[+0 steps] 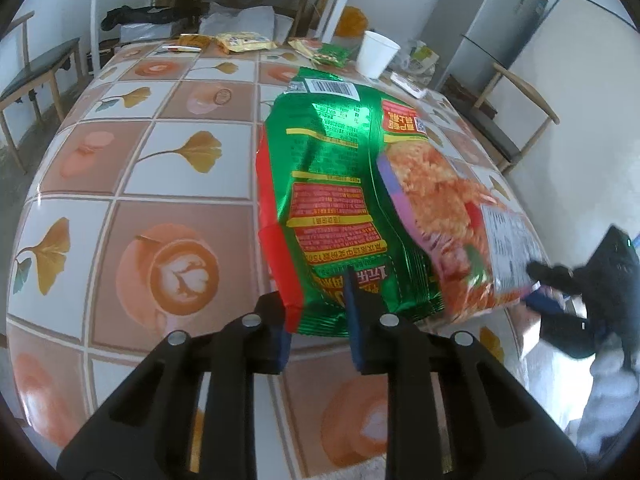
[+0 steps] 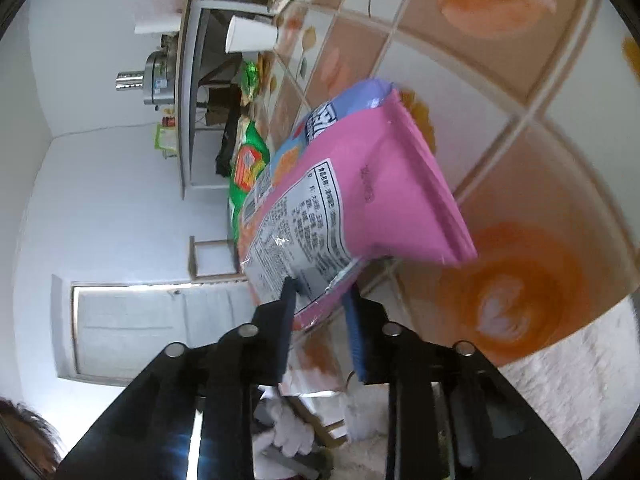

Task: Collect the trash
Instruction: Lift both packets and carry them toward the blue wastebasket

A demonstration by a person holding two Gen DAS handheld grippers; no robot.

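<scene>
Left gripper [image 1: 320,312] fingers pinching the near bottom edge of the green snack bag [image 1: 332,184], lifted off the desk [image 1: 132,184]. Right gripper [image 2: 320,304] fingers clamped on the label corner of the pink snack bag [image 2: 360,200] (also raised, beside the green one). White paper cup [image 1: 376,58] stands upright at far desk edge, contents not visible.

Green snack bag [image 1: 328,184] and pink pouch [image 2: 360,200] held above table

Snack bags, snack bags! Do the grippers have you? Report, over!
Left gripper shut on green snack bag. Right gripper shut on pink snack bag. Nothing blocking. White paper cup behind.
</scene>
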